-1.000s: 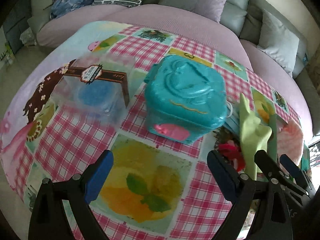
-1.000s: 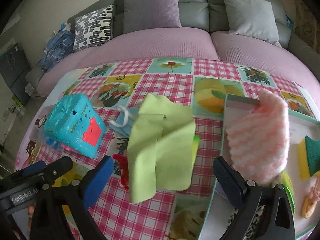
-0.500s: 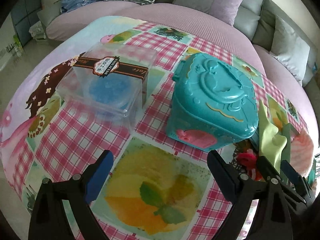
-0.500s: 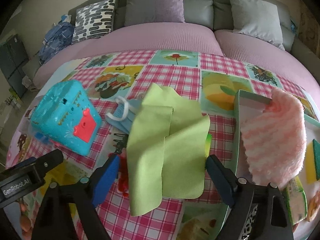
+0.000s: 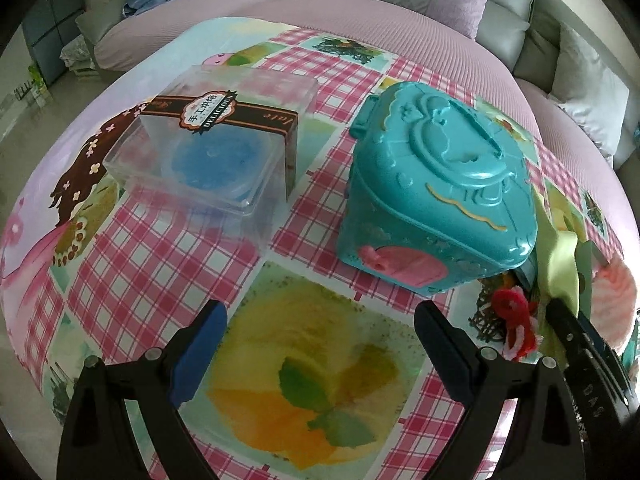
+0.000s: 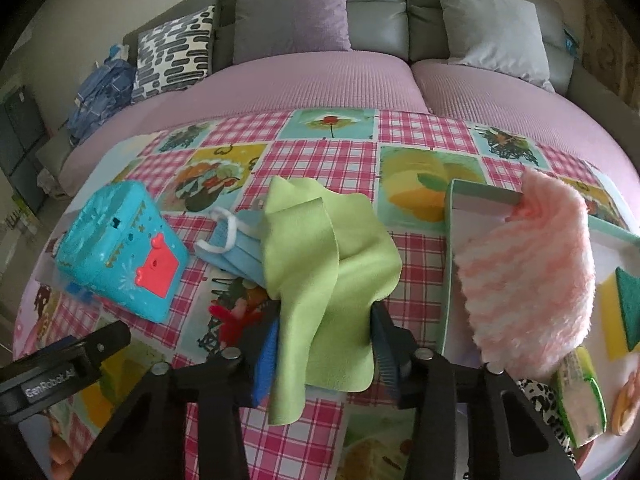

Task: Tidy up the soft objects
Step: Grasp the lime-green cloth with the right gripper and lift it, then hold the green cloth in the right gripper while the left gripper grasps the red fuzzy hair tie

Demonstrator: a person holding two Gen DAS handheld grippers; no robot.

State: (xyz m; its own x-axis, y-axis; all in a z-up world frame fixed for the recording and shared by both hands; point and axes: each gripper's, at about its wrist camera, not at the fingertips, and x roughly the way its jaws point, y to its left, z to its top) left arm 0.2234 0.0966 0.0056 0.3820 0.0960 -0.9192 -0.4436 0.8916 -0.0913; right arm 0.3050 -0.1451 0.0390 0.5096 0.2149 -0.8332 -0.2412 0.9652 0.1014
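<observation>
Over checked tablecloth (image 6: pixel 320 152), right gripper (image 6: pixel 325 344) jaws just closing, pinching green cloth (image 6: pixel 320 264); left gripper (image 5: pixel 320 344) agape.

A crumpled lime-green cloth (image 6: pixel 320 280) lies bunched on the checked tablecloth (image 6: pixel 320 152), just left of a fluffy pink striped cloth (image 6: pixel 532 272) draped over a tray's edge.

Lime-green cloth (image 6: pixel 320 276), teal toy box (image 5: pixel 436 204), pink-striped fluffy cloth (image 6: pixel 528 272), pink-checked tablecloth (image 5: pixel 160 248)
</observation>
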